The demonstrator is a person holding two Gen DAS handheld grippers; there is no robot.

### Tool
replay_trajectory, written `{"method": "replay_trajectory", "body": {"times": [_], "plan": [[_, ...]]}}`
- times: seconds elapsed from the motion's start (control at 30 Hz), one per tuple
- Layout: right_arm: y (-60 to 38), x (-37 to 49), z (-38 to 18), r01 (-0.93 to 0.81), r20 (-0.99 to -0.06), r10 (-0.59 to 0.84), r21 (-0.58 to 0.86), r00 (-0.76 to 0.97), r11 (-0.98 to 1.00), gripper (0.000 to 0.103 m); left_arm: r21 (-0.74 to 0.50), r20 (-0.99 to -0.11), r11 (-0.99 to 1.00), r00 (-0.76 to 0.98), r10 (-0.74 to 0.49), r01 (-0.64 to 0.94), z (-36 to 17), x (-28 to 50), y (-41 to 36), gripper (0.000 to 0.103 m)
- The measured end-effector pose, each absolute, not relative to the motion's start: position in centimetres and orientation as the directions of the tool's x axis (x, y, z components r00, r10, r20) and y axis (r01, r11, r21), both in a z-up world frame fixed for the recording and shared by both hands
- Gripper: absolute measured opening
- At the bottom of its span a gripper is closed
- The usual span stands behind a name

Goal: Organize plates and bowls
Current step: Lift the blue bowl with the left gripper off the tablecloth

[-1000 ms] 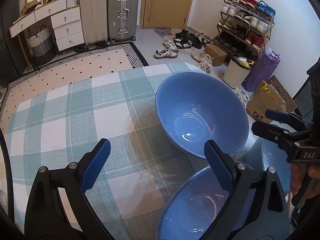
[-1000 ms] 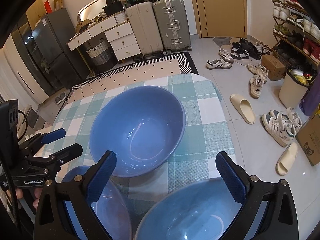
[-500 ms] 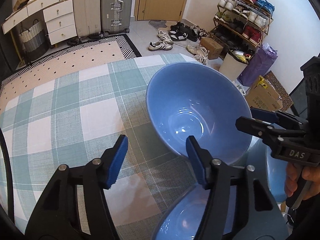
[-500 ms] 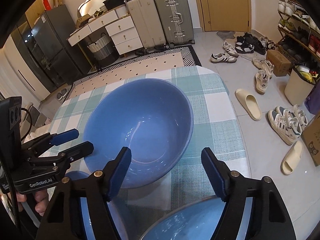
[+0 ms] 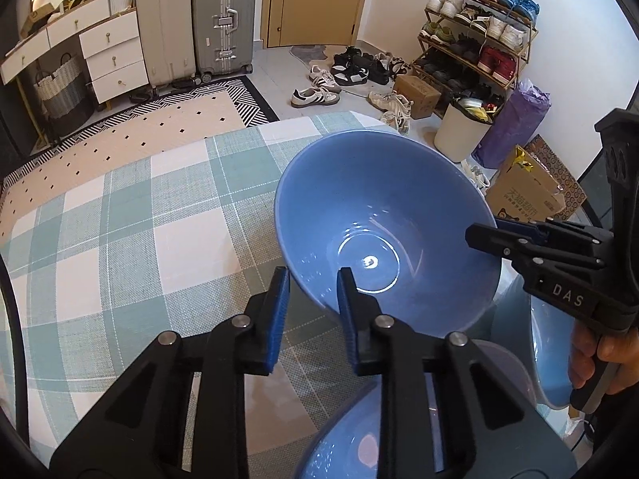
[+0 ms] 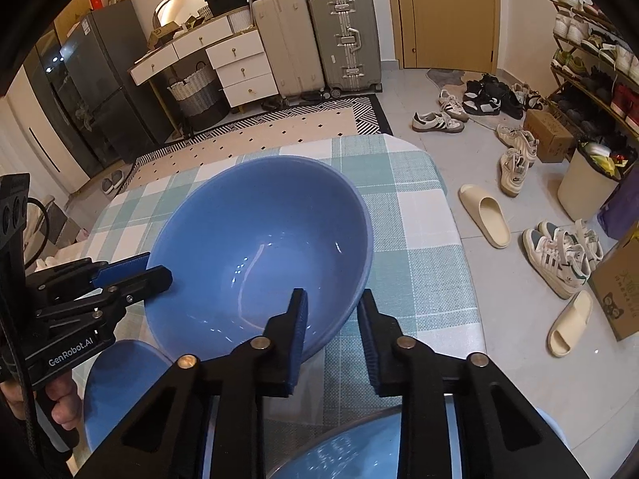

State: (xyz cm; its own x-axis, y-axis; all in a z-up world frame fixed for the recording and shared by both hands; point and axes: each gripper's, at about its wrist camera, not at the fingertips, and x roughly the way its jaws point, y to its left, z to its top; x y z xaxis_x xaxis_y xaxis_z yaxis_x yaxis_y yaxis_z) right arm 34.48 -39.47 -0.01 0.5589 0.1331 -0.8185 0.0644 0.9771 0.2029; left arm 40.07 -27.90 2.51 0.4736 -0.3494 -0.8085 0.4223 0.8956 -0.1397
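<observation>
A large blue bowl (image 5: 383, 215) (image 6: 259, 239) stands on the green-and-white checked tablecloth (image 5: 139, 239) (image 6: 419, 259). My left gripper (image 5: 311, 279) is shut on the bowl's near left rim, one finger inside and one outside. In the right wrist view the left gripper (image 6: 157, 269) grips the bowl's left edge. My right gripper (image 6: 333, 299) is shut on the near right rim, and in the left wrist view the right gripper (image 5: 479, 235) bites the right edge. Two more blue bowls (image 5: 351, 439) (image 5: 551, 359) (image 6: 116, 383) (image 6: 343, 455) sit close below the grippers.
The table's right edge drops to a tiled floor with shoes and slippers (image 6: 483, 211). Suitcases (image 5: 223, 16), a white drawer unit (image 5: 112, 52), a shoe rack (image 5: 479, 32), a bin (image 5: 459, 131) and cardboard boxes (image 5: 527, 195) stand beyond.
Both grippers went from wide open to shut, closing onto opposite sides of the big bowl's rim. Both hands came a little closer to the bowl and lower.
</observation>
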Motion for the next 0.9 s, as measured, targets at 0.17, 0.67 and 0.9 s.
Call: {"method": "replay_trajectory", "body": {"times": [0.17,0.67,0.9], "plan": [[-39.4,34.5,0.0,0.063,-0.820,0.130,0.198,0.557,0.978,0.022,-0.134,-0.808,0.897,0.478,-0.344,0.421,2.6,40.1,-27.9,0.020],[-39.2,33.9,1.4,0.058,-0.800,0.119,0.189,0.589,0.980,0.022,-0.109,-0.782,0.901,0.523,-0.339,0.421,4.5,38.9,-27.9,0.020],[-39.0,32.9,2.9,0.057,-0.780,0.108,0.181,0.616,0.982,0.022,-0.099,-0.761,0.899,0.549,-0.345,0.427,6.2,38.0,-27.9,0.020]]}}
